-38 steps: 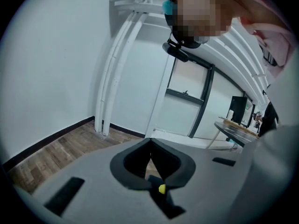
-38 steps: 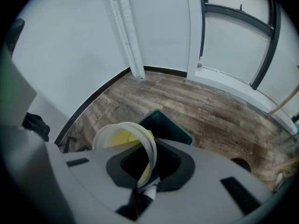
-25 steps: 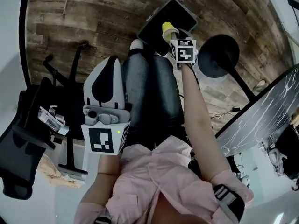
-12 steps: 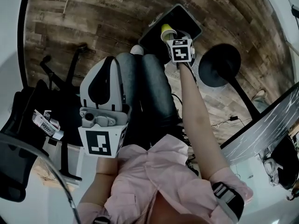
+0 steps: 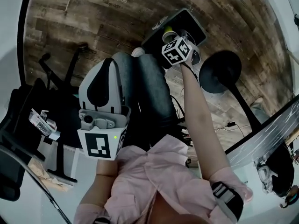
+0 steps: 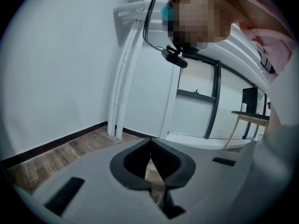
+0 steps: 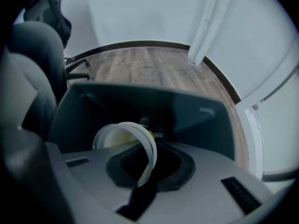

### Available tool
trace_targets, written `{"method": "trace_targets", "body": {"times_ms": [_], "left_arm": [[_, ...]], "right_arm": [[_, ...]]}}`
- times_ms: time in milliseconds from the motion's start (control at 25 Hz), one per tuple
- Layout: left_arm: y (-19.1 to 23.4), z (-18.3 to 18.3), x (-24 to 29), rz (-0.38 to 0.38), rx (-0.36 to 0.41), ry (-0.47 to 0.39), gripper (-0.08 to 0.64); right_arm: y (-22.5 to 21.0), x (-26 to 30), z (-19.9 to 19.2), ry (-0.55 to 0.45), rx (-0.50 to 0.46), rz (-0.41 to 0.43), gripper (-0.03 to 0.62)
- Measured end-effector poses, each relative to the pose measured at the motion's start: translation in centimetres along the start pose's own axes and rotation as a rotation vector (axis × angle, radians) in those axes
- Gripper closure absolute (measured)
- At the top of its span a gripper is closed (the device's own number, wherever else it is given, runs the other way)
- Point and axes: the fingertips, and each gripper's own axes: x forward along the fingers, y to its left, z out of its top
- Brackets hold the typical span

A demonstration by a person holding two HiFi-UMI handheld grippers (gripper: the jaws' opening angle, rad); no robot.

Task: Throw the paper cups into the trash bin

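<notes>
While the right claw [image 7: 148, 167] pinches its thin rim, the paper cup [image 7: 122, 136] lies tilted on its side, white outside and pale yellow within, just above the open dark trash bin [image 7: 187, 111]. Black-and-white square markers, no lettering, cover each gripper's cube [image 5: 177, 51]. The left claw [image 6: 152, 161] is drawn together at its tips, holding nothing, over the person's lap.

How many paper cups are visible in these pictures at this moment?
1. The paper cup is held by the right gripper above the open trash bin. More cups may lie hidden in the bin's dark inside.
</notes>
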Motion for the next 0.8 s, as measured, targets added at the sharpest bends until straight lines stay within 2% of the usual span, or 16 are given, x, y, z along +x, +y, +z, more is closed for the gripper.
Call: {"method": "trace_targets", "body": {"times_ms": [200,320,360,480,560,800], "left_arm": [[0.5,-0.6,-0.7,0.025,0.002,0.001,0.546],[0.5,-1.5,-1.1,0.030,0.003,0.002,0.546],[0.5,-1.9,-1.1,0.031,-0.002,0.004,0.545],[0.3,-2.4,-0.9,0.037,-0.028,-0.005,0.546],[0.3,-2.5,-1.1,0.042,-0.032,-0.004,0.546],[0.8,-2.5,-1.4,0.068,-0.015,-0.006,0.546]], "right_arm": [[0.8,2.3,-2.1,0.112,-0.308,0.026,0.552],[0.4,3.2,-2.9,0.188,-0.440,0.055,0.552],[0.3,3.3,-2.6,0.179,-0.465,0.068,0.552],[0.3,3.1,0.3,0.052,-0.551,0.083,0.552],[1.3,3.3,1.2,0.007,-0.630,0.093,0.552],[5.0,5.6,-0.7,0.034,-0.884,0.152,0.552]]}}
